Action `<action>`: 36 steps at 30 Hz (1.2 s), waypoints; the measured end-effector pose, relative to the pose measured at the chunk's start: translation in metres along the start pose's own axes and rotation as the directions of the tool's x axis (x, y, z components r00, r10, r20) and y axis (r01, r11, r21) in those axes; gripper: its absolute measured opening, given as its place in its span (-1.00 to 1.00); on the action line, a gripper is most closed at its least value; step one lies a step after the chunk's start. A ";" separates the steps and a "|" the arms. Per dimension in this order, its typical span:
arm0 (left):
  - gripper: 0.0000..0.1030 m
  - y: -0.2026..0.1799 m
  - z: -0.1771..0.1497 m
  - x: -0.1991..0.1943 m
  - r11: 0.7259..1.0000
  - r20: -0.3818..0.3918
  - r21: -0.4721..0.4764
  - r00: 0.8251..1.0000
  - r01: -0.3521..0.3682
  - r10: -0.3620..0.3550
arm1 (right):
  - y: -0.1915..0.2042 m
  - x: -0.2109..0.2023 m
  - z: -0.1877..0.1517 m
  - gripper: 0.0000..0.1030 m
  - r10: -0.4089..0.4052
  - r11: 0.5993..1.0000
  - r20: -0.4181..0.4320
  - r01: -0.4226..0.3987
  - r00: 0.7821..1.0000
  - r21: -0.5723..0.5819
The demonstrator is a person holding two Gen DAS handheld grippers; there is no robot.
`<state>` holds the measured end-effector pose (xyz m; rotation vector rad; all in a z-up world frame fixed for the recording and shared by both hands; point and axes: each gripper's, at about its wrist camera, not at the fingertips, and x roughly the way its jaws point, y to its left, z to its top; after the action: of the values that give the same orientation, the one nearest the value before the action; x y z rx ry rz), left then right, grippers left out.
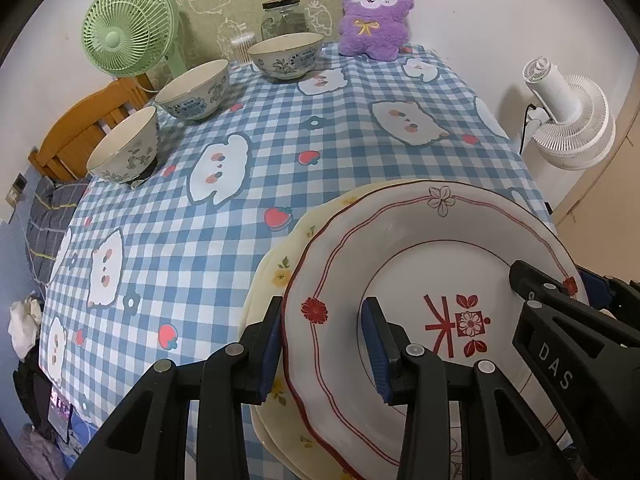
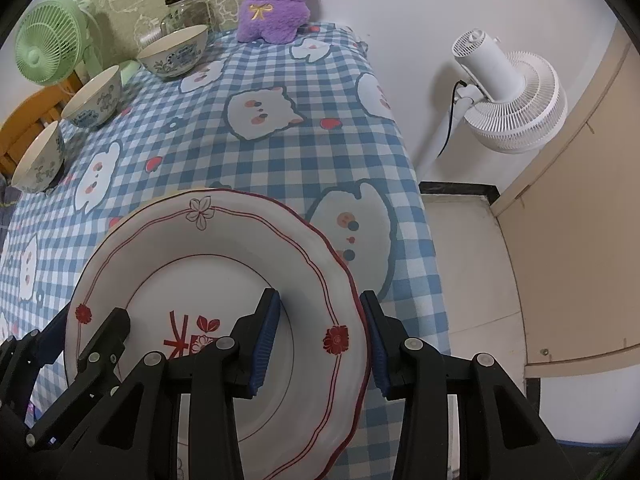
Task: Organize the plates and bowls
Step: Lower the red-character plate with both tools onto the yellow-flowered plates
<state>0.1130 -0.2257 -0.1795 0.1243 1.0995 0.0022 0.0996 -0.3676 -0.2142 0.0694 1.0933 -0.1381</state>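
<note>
Blue-checked cloth covers the bench [image 1: 248, 216]. At 5 o'clock, a red-rimmed plate [image 1: 400, 264] tops a cream plate [image 1: 272, 276]; left hand-held gripper [image 1: 326, 344] and right hand-held gripper [image 2: 320, 340] each straddle its rim, whether clamped I cannot tell. Three bowls [image 1: 196, 92] stand at 10 o'clock.

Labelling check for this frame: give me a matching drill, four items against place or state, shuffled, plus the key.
Column 1:
1. red-rimmed plate
2. cream plate
3. plush
4. green fan

Column 2:
A. far edge of the table, against the wall
B. rim between both grippers' fingers
C. beyond the table's far left corner
D. underneath another plate

The left gripper and right gripper each straddle the top plate's rim on opposite sides.

Pairs: 1-B, 2-D, 3-A, 4-C
</note>
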 end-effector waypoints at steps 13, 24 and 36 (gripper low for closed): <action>-0.25 -0.005 -0.005 0.002 0.999 0.020 -0.002 0.999 -0.045 0.045 | -0.001 -0.001 -0.002 -0.13 -0.001 1.000 0.007 0.001 1.000 -0.007; -0.20 -0.010 -0.007 0.003 0.997 0.024 -0.001 0.997 -0.079 0.079 | 0.002 -0.001 -0.002 -0.13 -0.019 0.999 0.009 0.019 1.000 -0.028; -0.20 -0.010 -0.009 0.002 0.996 -0.006 0.001 0.996 -0.084 0.084 | 0.012 0.000 -0.003 -0.07 -0.081 0.994 -0.008 0.080 0.997 -0.069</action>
<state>0.1055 -0.2350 -0.1863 0.1708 1.0997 0.0776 0.0991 -0.3554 -0.2158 -0.0357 1.1115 -0.1729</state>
